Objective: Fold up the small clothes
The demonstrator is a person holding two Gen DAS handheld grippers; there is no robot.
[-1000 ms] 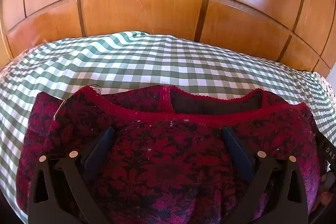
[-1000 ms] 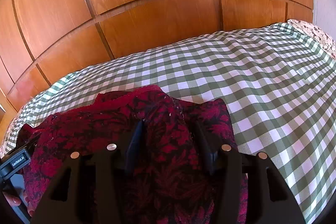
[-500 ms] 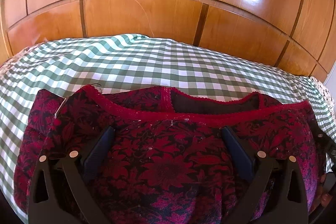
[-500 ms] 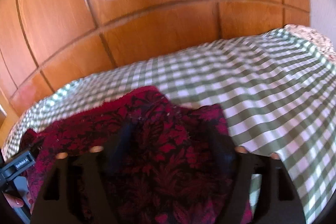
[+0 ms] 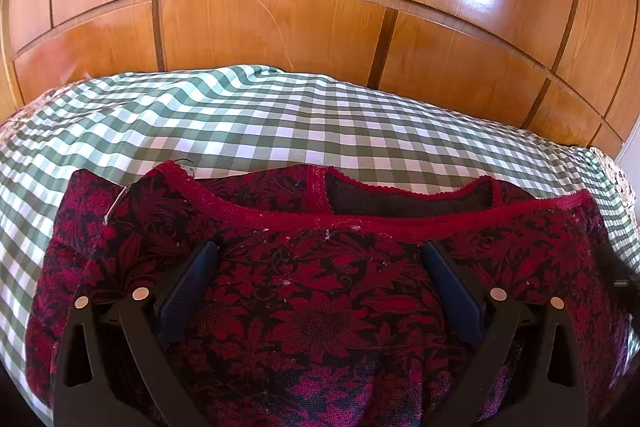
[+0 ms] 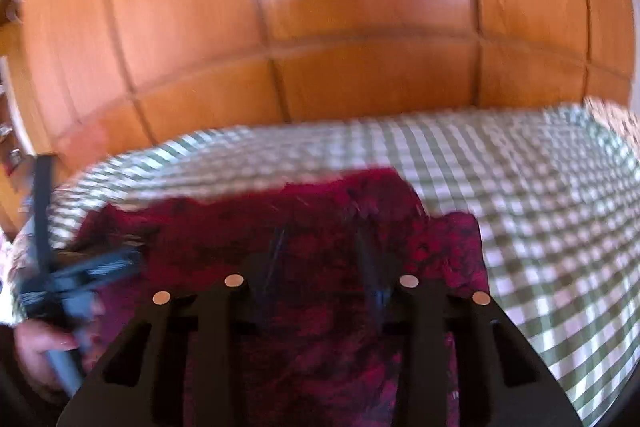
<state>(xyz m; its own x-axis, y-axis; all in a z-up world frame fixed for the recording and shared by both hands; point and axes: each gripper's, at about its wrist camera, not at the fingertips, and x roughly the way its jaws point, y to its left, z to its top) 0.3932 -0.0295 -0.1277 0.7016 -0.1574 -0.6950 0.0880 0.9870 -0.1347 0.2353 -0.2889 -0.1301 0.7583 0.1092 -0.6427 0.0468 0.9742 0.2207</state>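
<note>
Behind the bed, wooden wardrobe panels (image 5: 280, 39) fill the upper view, glossy, with light glare; bed cover (image 5: 280, 123), green-and-white check, spreads in front of the panels; red-and-black floral garment (image 5: 320, 307) lies on the cover at its near edge, red lace-trimmed neckline (image 5: 360, 219) toward the panels, dark inner lining visible in the opening. Left tongs (image 5: 320, 259) hover over the garment's middle, jaws spread wide, no fabric pinched between them. Right tongs (image 6: 322, 251), seen blurred in the right wrist view, sit over the garment's right part near its corner; jaws closing, garment fabric lies between them; contact of pads with cloth cannot be told from the blur. Person's hand (image 6: 44, 351) on the left tool's grip, left of the garment.
</note>
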